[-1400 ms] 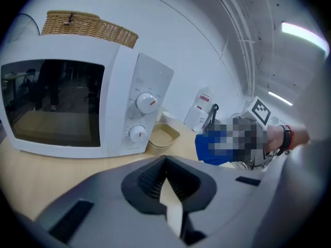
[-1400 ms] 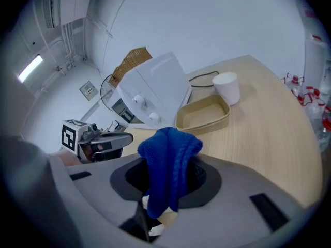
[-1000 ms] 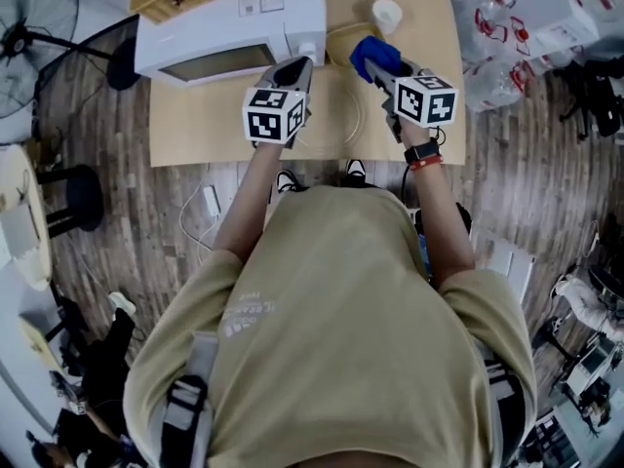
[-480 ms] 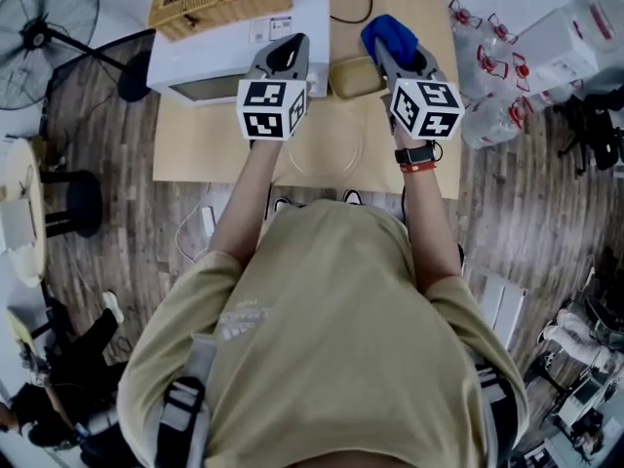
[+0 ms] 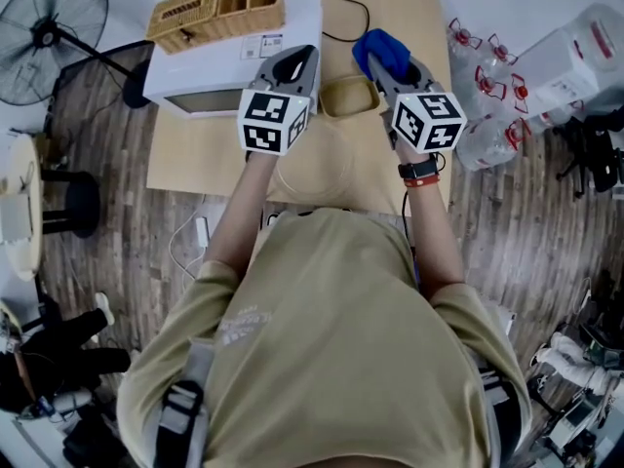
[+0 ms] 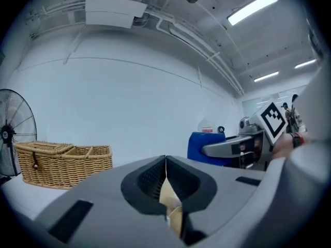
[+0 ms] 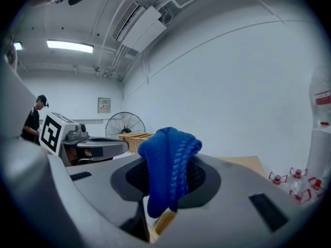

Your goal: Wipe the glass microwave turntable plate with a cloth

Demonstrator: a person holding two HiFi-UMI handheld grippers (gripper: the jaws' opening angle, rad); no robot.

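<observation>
Nearest me the glass plate (image 5: 330,167) lies on the table (image 5: 190,154) partly under my forearms, beyond it my left gripper (image 6: 165,164) has its jaws pressed together empty, my right gripper (image 7: 166,187) pinches the blue cloth (image 7: 168,154), and farthest stands the microwave (image 5: 210,61) topped by a wicker basket (image 5: 214,3).

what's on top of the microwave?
A wicker basket sits on the microwave, covering much of its top. Whether anything lies in the basket's compartments can't be made out.

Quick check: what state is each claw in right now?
Left claw: closed, nothing between the jaws.
Right claw: closed, holding the blue cloth.
</observation>
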